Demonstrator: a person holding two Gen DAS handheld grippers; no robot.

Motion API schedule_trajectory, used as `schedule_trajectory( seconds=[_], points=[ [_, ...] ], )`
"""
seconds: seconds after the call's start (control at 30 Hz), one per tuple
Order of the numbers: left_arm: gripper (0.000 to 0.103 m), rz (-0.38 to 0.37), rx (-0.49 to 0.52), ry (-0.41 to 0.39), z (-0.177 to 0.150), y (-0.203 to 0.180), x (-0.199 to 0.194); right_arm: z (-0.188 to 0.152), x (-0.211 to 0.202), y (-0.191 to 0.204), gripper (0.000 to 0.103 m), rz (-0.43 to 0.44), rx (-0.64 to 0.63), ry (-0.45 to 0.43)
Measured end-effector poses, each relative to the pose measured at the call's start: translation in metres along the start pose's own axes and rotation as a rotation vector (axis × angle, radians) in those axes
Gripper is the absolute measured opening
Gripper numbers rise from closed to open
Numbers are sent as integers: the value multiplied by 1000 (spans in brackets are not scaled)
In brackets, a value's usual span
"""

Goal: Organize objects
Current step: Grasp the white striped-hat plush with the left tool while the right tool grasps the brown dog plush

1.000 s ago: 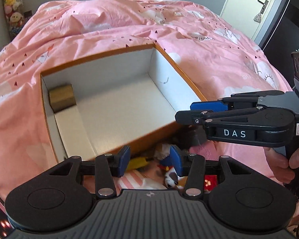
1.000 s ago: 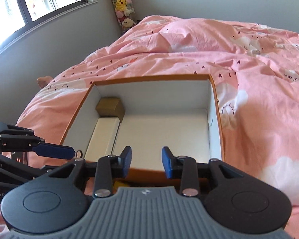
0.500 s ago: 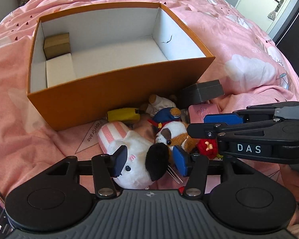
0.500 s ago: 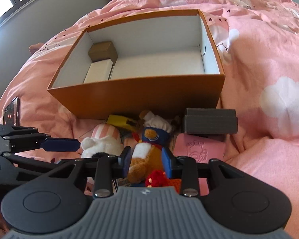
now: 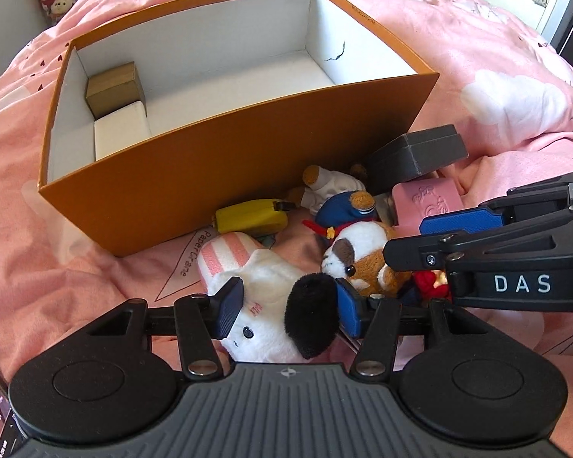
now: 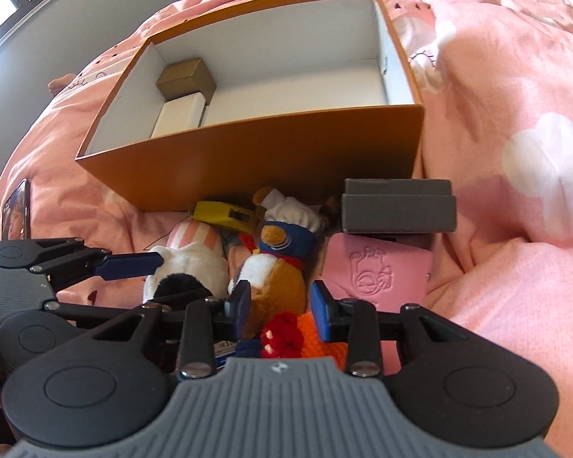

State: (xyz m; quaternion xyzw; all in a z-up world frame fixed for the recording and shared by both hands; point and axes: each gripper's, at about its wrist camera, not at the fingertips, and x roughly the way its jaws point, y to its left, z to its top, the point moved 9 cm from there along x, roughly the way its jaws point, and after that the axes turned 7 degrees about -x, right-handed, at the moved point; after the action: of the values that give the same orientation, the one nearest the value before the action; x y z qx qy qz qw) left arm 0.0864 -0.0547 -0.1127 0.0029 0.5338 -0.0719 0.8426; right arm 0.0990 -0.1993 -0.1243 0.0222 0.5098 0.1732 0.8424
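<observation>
An open orange box (image 5: 225, 160) with a white inside is set on a bed covered by a pink quilt (image 5: 496, 68). Inside the box, at its left end, a small brown carton (image 5: 114, 87) is seen in the far corner, with a white block (image 5: 122, 131) just in front of it and touching it. The remainder of the box floor is bare.

A pile of things is heaped on the quilt against the near wall of the box. A white plush toy (image 5: 275, 316) with a black ear and a pink-striped part is placed nearest the left gripper (image 5: 286, 309), whose jaws are held apart on either side of the toy's head; contact with the fingers cannot be told. A brown and white plush toy (image 6: 279, 278) in a blue cap is laid beside it, and the right gripper (image 6: 280, 309) is held with its jaws apart around the toy's lower body. A yellow object (image 5: 252, 215) is lodged by the box wall. A grey box (image 6: 397, 206) is stacked over a pink case (image 6: 378, 271) to the right. A small red knitted item (image 6: 282, 337) is seen below the right gripper. A phone (image 6: 17, 213) is lying on the quilt at far left.
</observation>
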Motion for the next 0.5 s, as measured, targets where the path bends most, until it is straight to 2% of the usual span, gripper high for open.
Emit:
schedule_trajectory(
  seconds=[0.17, 0.27, 0.5],
  points=[
    [63, -15, -48, 26, -6, 19, -11, 4, 8, 11, 38, 12, -69, 31],
    [63, -39, -113, 39, -9, 36, -15, 6, 16, 14, 43, -5, -104, 60],
    [67, -87, -265, 67, -13, 65, -20, 8, 39, 17, 49, -1, -148, 132]
  ],
)
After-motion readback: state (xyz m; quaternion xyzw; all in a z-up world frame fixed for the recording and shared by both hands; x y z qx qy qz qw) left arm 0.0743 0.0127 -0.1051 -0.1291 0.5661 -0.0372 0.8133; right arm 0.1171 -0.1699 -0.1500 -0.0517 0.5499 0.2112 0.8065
